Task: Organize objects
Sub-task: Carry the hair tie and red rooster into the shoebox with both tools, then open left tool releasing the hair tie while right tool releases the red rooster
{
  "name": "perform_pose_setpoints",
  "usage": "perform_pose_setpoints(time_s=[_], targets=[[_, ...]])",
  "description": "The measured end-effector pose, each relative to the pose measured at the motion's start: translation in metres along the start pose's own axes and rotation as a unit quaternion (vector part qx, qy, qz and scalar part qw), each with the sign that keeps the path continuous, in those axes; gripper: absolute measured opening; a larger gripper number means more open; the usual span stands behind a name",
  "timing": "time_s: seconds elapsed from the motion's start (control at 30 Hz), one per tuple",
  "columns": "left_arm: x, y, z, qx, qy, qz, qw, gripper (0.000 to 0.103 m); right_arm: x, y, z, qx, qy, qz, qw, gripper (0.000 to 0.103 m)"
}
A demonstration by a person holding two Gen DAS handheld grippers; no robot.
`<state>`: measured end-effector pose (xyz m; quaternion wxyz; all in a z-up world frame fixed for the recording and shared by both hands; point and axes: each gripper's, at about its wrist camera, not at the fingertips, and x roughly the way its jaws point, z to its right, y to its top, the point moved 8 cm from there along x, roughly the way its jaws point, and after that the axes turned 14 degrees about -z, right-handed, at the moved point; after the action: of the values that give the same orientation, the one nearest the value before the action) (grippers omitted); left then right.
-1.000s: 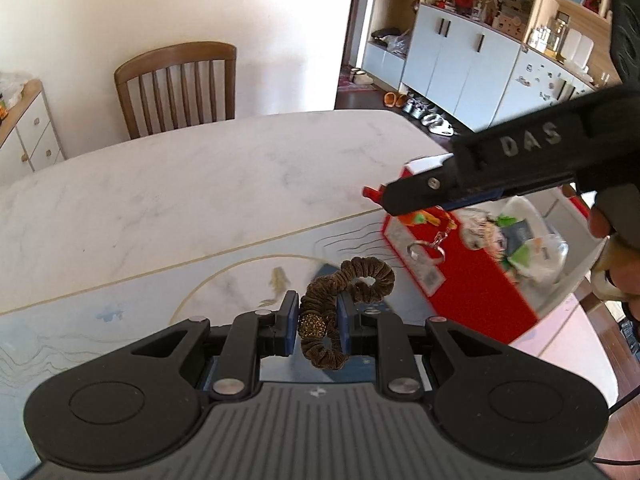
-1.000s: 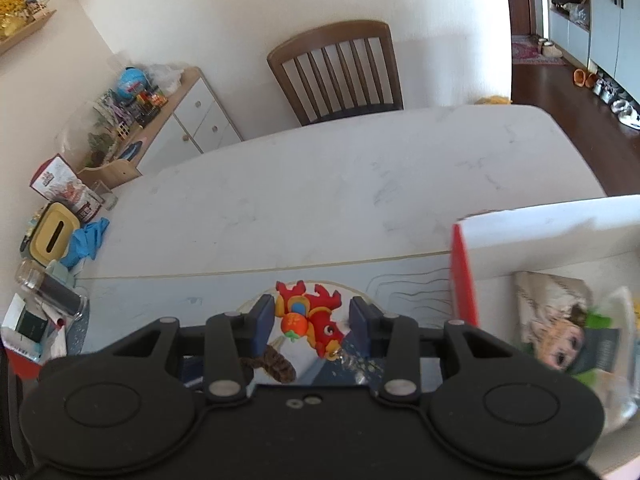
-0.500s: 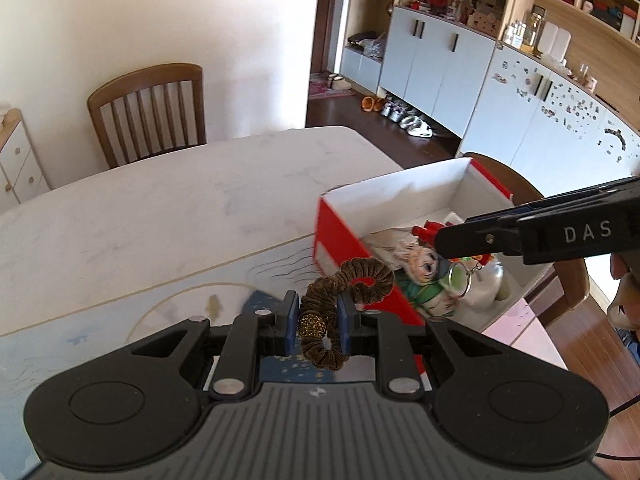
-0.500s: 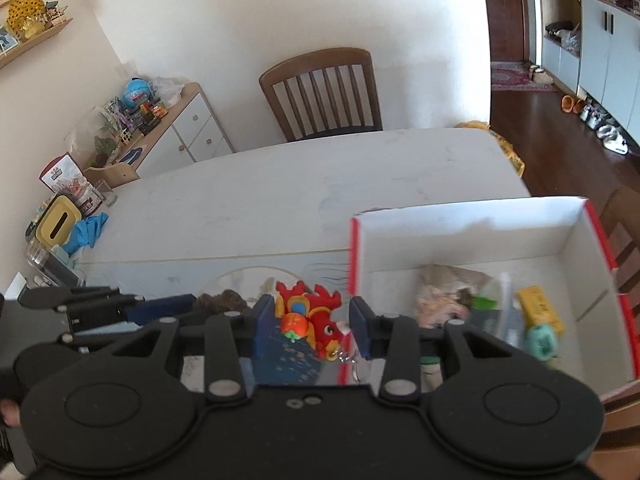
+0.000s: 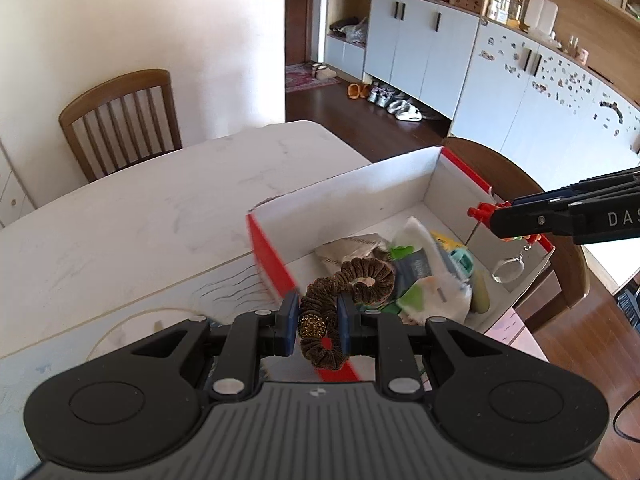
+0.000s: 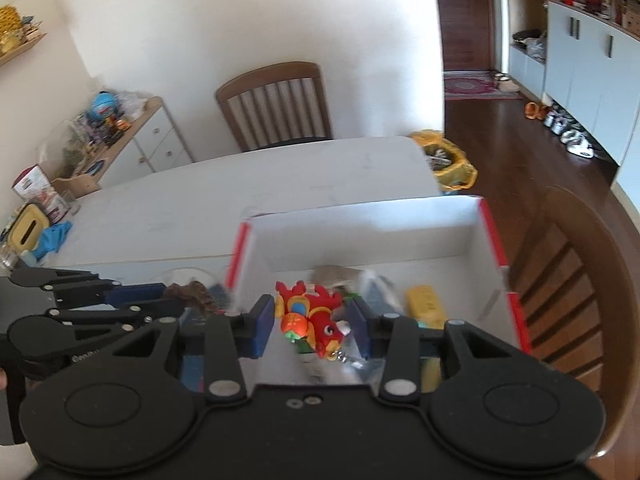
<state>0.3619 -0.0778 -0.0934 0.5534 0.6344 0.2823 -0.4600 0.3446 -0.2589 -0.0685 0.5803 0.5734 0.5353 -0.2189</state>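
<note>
The left gripper [image 5: 318, 322] has its two blue pads squeezed tight on a brown hair scrunchie [image 5: 344, 292] with a gold sparkly bead. The scrunchie's loop pokes out past the near left edge of the red and white box [image 5: 372, 184], hanging just over the stuff inside. The right gripper [image 6: 312, 322] is over the box too. Its blue pads are wide apart, and a red dragon toy keychain [image 6: 310, 314] sits in the gap; it seems to touch neither pad, but I cannot tell for sure. In the left view the same toy shows as a red bit at the right gripper's tip, with its ring dangling by the box's right wall. The box sits at the right end of the white marble table [image 5: 132, 216], close to the table's edge. Inside are a yellow packet [image 6: 426, 306], plastic bags [image 5: 432, 280] and other small things, mostly in the near part; the far part of the box floor is bare. One wooden chair [image 6: 568, 280] stands right beside the box, and another wooden chair [image 5: 120, 116] is at the far side.
</note>
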Motion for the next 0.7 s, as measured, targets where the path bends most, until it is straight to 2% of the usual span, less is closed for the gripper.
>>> perform_pose_setpoints(time_s=[0.17, 0.33, 0.47, 0.7], targets=[[0.018, 0.016, 0.018, 0.017, 0.008, -0.006, 0.9998, 0.020, 0.008, -0.003, 0.033, 0.013, -0.017, -0.006, 1.000, 0.040], [0.036, 0.042, 0.028, 0.032, 0.020, -0.007, 0.9993, 0.020, 0.021, -0.003, 0.050, -0.001, -0.038, -0.004, 0.999, 0.040], [0.062, 0.058, 0.031, 0.043, 0.027, -0.017, 0.9985, 0.020, 0.034, -0.006, 0.044, -0.020, -0.025, -0.021, 0.999, 0.040], [0.095, 0.075, 0.039, 0.052, 0.014, -0.032, 0.9980, 0.020, 0.057, -0.013, 0.038, -0.058, -0.031, -0.049, 0.997, 0.040]])
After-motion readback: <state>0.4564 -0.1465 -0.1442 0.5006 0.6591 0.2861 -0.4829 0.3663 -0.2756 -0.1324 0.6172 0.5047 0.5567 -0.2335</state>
